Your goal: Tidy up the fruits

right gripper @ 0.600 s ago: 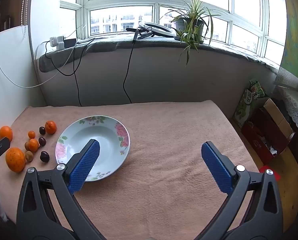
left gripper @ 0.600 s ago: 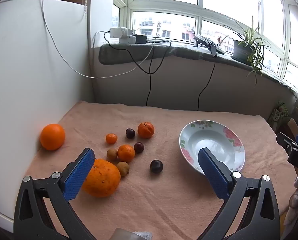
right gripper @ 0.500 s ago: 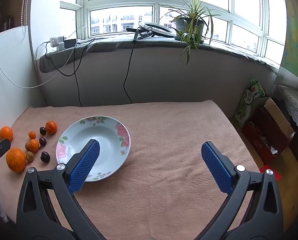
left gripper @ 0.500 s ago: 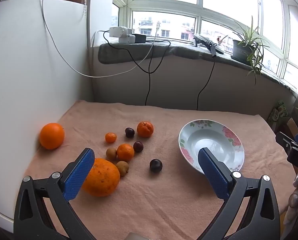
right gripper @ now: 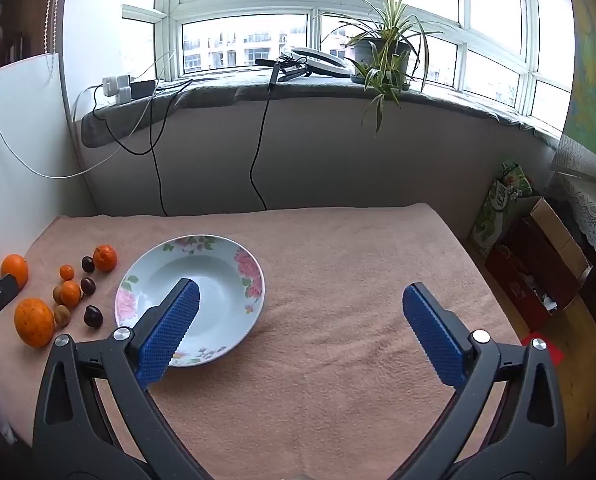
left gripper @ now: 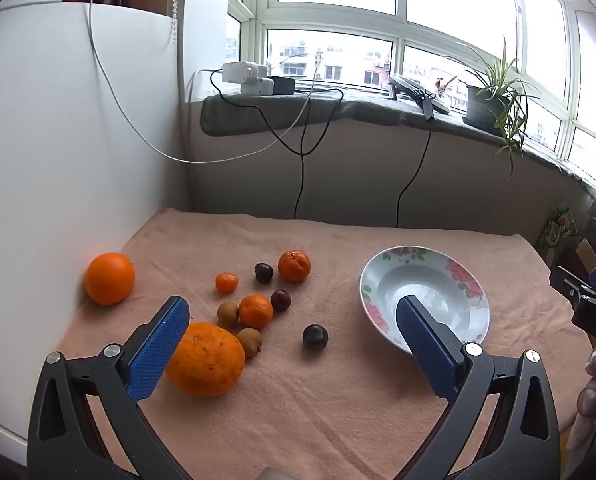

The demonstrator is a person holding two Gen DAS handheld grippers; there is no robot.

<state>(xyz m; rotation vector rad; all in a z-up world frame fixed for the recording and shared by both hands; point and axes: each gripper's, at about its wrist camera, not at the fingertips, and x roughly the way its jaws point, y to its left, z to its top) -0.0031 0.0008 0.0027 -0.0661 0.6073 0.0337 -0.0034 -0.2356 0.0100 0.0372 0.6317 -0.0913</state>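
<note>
Peach cloth-covered table (left gripper: pixel 337 400) below window ledge (right gripper: pixel 298 84) with potted plant (right gripper: pixel 381 52); fruits (left gripper: pixel 254 312) cluster left of floral plate (left gripper: pixel 381 276); left gripper (left gripper: pixel 294 344) and right gripper (right gripper: pixel 301 328) both released, empty.

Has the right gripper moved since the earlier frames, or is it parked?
Yes, slightly. In the right wrist view the plate and fruit sit a little further right than before, so the open right gripper has drifted left.

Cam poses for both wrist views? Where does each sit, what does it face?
Left wrist: on the left gripper, above the table's left part, facing the fruit cluster; the right gripper shows at the right edge.
Right wrist: on the right gripper, facing the towel and window.
Shared: the floral plate and fruit.
</note>
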